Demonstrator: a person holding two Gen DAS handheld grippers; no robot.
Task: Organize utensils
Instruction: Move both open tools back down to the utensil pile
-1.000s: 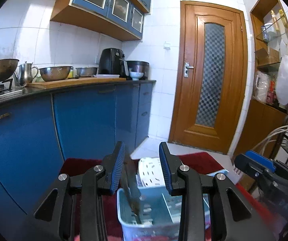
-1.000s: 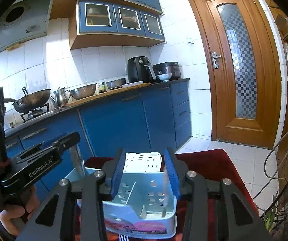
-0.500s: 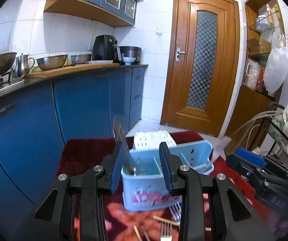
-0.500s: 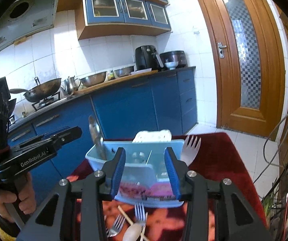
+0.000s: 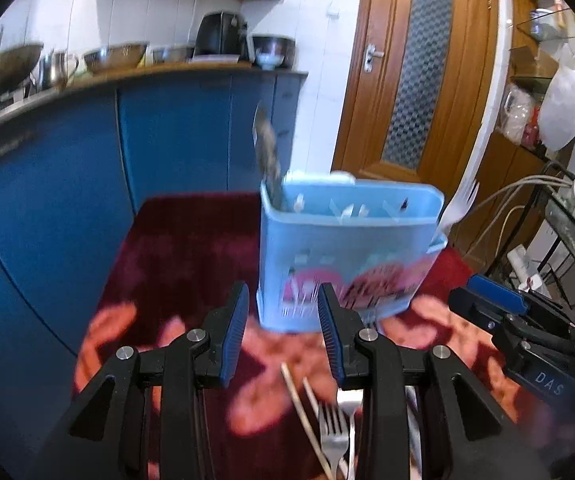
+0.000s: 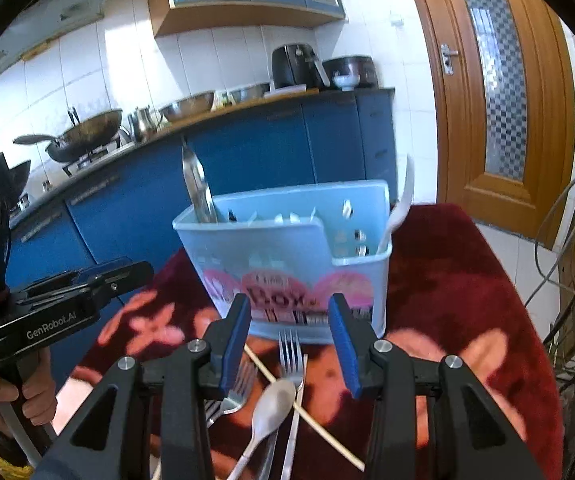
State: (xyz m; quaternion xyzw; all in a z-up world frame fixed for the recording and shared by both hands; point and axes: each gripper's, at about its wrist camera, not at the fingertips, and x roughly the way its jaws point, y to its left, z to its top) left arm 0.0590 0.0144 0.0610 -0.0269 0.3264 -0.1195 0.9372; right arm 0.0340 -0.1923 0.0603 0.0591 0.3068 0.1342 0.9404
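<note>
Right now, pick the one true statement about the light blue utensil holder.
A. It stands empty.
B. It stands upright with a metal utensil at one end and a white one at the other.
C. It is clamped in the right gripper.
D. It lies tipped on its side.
B: the light blue utensil holder stands upright on the red cloth, a metal utensil rising from one end and a white utensil from the other.

In the left wrist view motion blur smears the print on the light blue plastic utensil caddy (image 5: 347, 248) and the red floral cloth (image 5: 175, 264), while the silver metal fork (image 5: 333, 436) and thin wooden chopstick (image 5: 307, 412) run off the bottom edge.
</note>
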